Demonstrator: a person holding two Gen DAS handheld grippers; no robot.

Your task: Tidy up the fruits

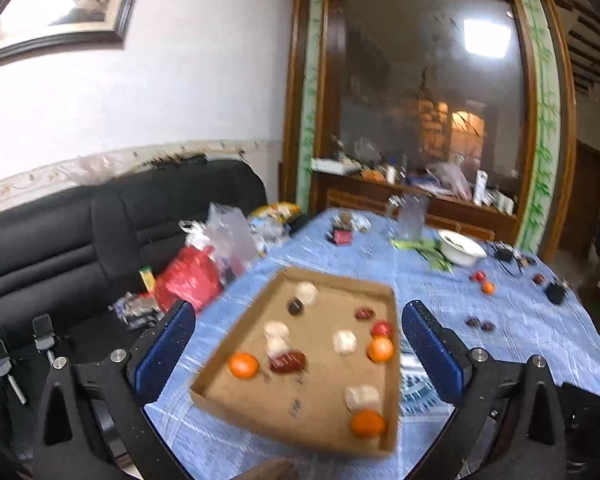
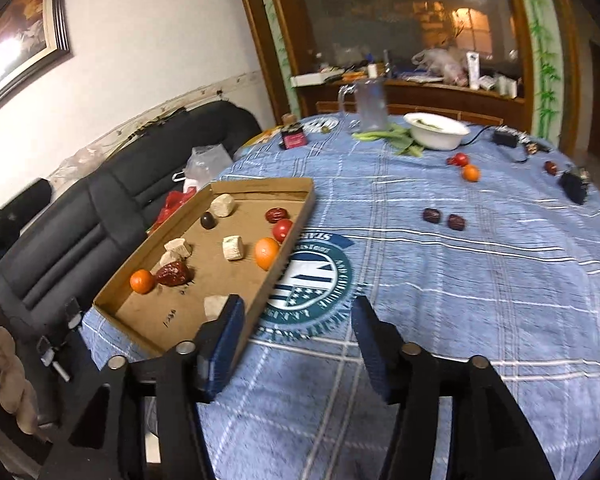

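A shallow cardboard tray [image 1: 342,280] [image 2: 260,186] sits on the left of the blue-clothed table [image 2: 480,280]. It holds small oranges [image 1: 243,365] [image 2: 266,253], red dates [image 1: 287,361] [image 2: 173,273], a red tomato [image 2: 282,229], a dark fruit [image 2: 207,221] and pale chunks [image 2: 233,247]. Loose on the cloth are two dates [image 2: 444,218], a tomato [image 2: 460,159] and an orange [image 2: 471,173]. My left gripper [image 1: 300,344] is open above the tray, empty. My right gripper [image 2: 296,344] is open and empty, at the tray's near right corner.
A white bowl [image 2: 436,132], green leaves [image 2: 396,138], a glass jug [image 2: 368,106], a pink box [image 2: 294,138] and black gadgets [image 2: 574,186] stand at the table's far side. A black sofa [image 1: 80,240] with bags [image 1: 192,280] is on the left.
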